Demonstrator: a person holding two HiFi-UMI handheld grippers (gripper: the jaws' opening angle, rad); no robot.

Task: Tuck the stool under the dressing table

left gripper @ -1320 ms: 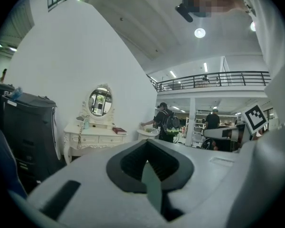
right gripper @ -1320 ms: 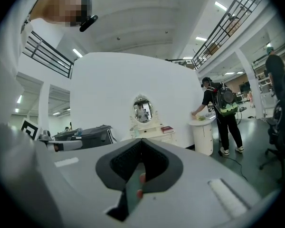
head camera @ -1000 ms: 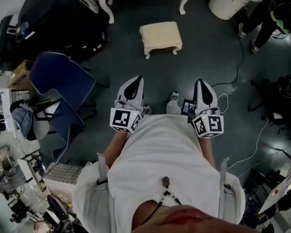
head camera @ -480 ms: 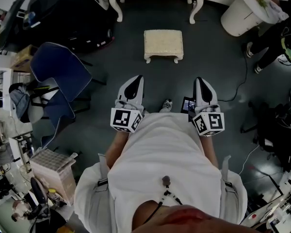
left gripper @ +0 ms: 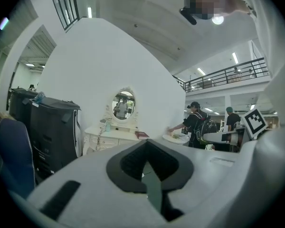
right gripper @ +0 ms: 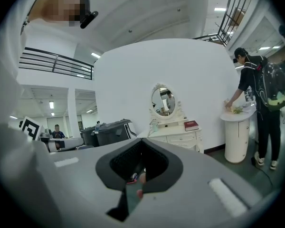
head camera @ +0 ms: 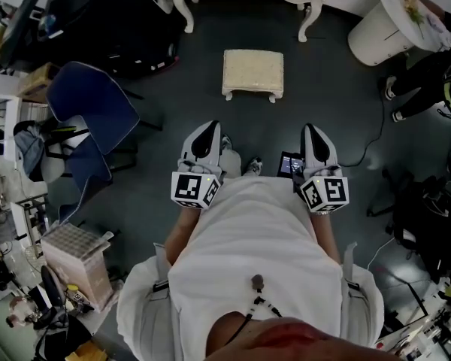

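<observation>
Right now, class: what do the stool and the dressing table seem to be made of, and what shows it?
Stool: cream seat, probably matte upholstery fabric, going by its fine grainy texture; short curved white legs, likely painted wood. Dressing table: apparently white-painted wood, smooth finish, judged from its curved legs and panelled drawer fronts; moulded plastic cannot be excluded.

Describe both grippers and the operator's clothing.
The left gripper and right gripper match: white, tapered shells with a black teardrop-shaped recess on top, narrowing to the jaws. Each carries a cube with black-and-white square markers at its rear. The person wears a white top.
</observation>
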